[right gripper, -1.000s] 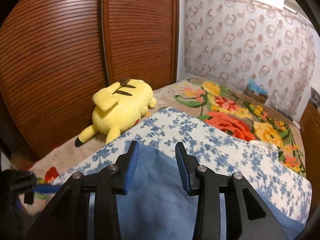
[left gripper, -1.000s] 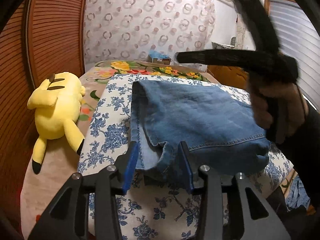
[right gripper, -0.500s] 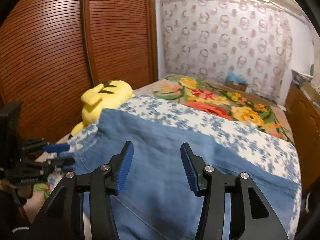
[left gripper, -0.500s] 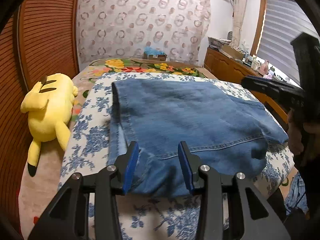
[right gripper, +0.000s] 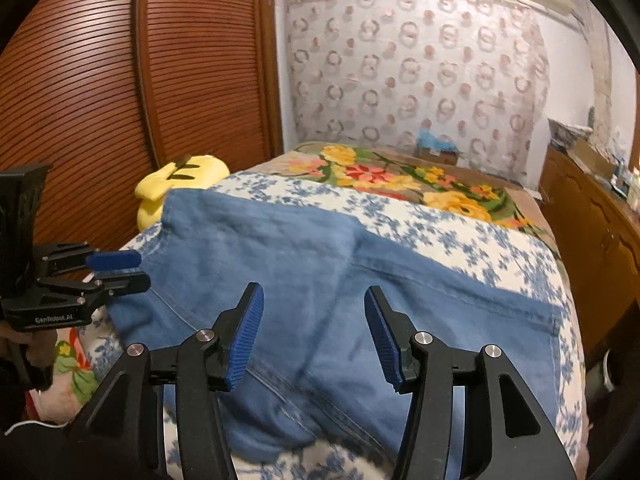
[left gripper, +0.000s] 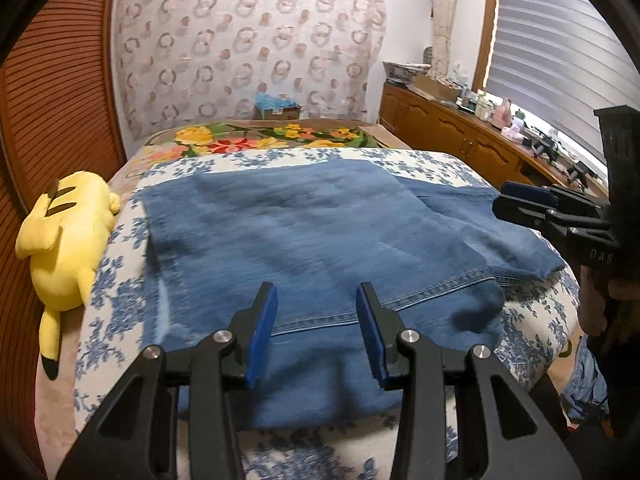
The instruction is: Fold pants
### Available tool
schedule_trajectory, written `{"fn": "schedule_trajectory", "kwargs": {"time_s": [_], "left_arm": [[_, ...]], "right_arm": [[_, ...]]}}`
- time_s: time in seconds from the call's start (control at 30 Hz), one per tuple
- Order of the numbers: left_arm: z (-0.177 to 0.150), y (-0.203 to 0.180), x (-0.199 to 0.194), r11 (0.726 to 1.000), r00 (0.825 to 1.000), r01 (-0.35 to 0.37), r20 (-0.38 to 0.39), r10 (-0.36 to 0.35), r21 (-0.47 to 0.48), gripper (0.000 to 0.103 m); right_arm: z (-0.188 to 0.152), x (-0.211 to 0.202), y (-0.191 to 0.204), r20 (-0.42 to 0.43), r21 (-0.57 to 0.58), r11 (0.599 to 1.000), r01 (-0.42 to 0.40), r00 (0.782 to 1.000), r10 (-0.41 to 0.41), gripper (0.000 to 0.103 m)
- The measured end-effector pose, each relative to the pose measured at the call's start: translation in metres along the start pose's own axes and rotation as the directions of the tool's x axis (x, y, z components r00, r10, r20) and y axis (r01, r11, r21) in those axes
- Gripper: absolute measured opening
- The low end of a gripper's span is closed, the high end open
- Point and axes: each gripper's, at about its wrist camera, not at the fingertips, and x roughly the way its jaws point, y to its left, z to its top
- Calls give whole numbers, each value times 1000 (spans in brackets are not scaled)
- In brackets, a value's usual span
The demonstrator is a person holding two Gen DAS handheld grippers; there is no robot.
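The left tool [left gripper: 316, 332] points forward and downward, its 2 blue-padded fingers [left gripper: 260, 332] standing apart with a clear gap and nothing pinched between them. In the right wrist view the same tool [right gripper: 120, 270] shows at the left edge, turned side-on with one finger above the other, carried by a hand [right gripper: 16, 354] wrapped around its black grip.

The right tool [right gripper: 314, 336] also tilts downward; its jaws have just been opening and stand wide, with nothing gripped. From the left wrist view it [left gripper: 516, 200] reaches in from the right edge, a hand [left gripper: 600, 300] closed on its handle.
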Motion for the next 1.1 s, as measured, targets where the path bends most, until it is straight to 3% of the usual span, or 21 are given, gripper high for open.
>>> {"fn": "schedule_trajectory", "kwargs": {"time_s": [0.43, 0.73, 1.1], "left_arm": [[-1, -49, 32, 997, 997, 52, -54, -49, 61, 40], [1, -86, 40, 988, 993, 95, -74, -86, 122, 40], [-3, -88, 62, 990, 988, 104, -123, -91, 99, 40]], "right_arm": [[-54, -45, -57, -16, 104, 987, 120, 993, -118, 54], [-106, -76, -113, -84, 220, 947, 232, 972, -219, 54], [-131, -91, -150, -126, 296, 902, 315, 949, -290, 54]]}}
